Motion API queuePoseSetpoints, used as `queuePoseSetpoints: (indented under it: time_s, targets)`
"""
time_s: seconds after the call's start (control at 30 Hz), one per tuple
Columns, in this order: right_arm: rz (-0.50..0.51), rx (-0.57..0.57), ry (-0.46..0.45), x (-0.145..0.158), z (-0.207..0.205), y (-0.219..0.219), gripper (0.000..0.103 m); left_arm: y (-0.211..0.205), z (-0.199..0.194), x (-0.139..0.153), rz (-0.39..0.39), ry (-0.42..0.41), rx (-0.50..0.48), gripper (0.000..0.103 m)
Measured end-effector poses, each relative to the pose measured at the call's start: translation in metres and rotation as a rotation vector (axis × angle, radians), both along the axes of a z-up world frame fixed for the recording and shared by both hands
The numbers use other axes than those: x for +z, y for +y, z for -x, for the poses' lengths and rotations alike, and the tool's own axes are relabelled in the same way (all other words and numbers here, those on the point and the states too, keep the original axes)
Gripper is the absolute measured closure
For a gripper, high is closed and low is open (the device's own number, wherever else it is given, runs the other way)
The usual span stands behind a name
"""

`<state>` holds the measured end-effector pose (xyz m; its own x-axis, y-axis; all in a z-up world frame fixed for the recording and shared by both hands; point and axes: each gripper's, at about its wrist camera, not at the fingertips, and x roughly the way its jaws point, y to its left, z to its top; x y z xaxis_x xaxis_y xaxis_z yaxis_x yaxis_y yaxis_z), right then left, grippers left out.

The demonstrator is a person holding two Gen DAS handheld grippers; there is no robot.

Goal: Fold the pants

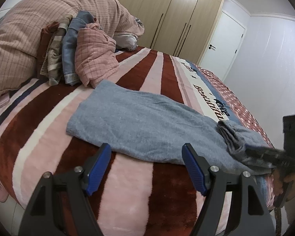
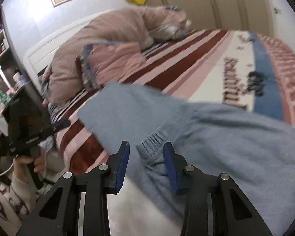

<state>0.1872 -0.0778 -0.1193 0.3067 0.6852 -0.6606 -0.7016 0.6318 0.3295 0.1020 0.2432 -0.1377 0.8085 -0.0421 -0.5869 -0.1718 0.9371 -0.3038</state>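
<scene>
Grey-blue fleece pants (image 1: 147, 123) lie across the striped bed blanket (image 1: 127, 186), one end folded over near the bed's front edge. My left gripper (image 1: 146, 151) is open and empty, just in front of the pants' near edge. My right gripper (image 2: 146, 149) is open, its blue pads either side of the pants' elastic cuff (image 2: 153, 139) without closing on it. In the left wrist view the right gripper (image 1: 251, 151) shows at the right, at a bunched grey fold. The pants (image 2: 216, 137) fill the right wrist view, which is blurred.
A stack of folded clothes (image 1: 78, 53) leans on a pink checked duvet (image 1: 29, 39) at the bed's head. A wardrobe (image 1: 167, 9) and a white door (image 1: 224, 45) stand behind. The left gripper and hand (image 2: 27, 129) show at the left beside shelves.
</scene>
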Motion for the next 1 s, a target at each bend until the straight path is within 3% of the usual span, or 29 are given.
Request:
queuePoseSetpoints:
  time_s: [0.23, 0.33, 0.47, 0.53, 0.67, 0.93, 1.0]
  targets:
    - [0.01, -0.008, 0.009, -0.018, 0.006, 0.003, 0.071, 0.009, -0.005, -0.01, 0.049, 0.031, 0.023, 0.032]
    - [-0.041, -0.043, 0.031, -0.004, 0.005, -0.012, 0.071, 0.017, -0.007, -0.013, 0.088, 0.035, 0.042, 0.032]
    - [-0.092, -0.164, -0.034, 0.027, 0.007, -0.052, 0.07, 0.035, -0.008, -0.022, 0.174, 0.047, 0.101, 0.032]
    - [-0.094, -0.222, -0.069, 0.039, 0.009, -0.071, 0.056, 0.04, -0.01, -0.027, 0.204, 0.056, 0.111, 0.032]
    - [-0.083, -0.331, -0.105, 0.053, 0.014, -0.113, 0.054, 0.051, -0.021, -0.045, 0.329, 0.081, 0.116, 0.032]
    - [-0.094, -0.475, -0.094, 0.055, 0.019, -0.165, 0.054, 0.071, -0.056, -0.053, 0.425, 0.015, 0.158, 0.032]
    - [-0.091, -0.493, -0.083, 0.052, 0.021, -0.173, 0.054, 0.073, -0.068, -0.053, 0.425, -0.011, 0.166, 0.037]
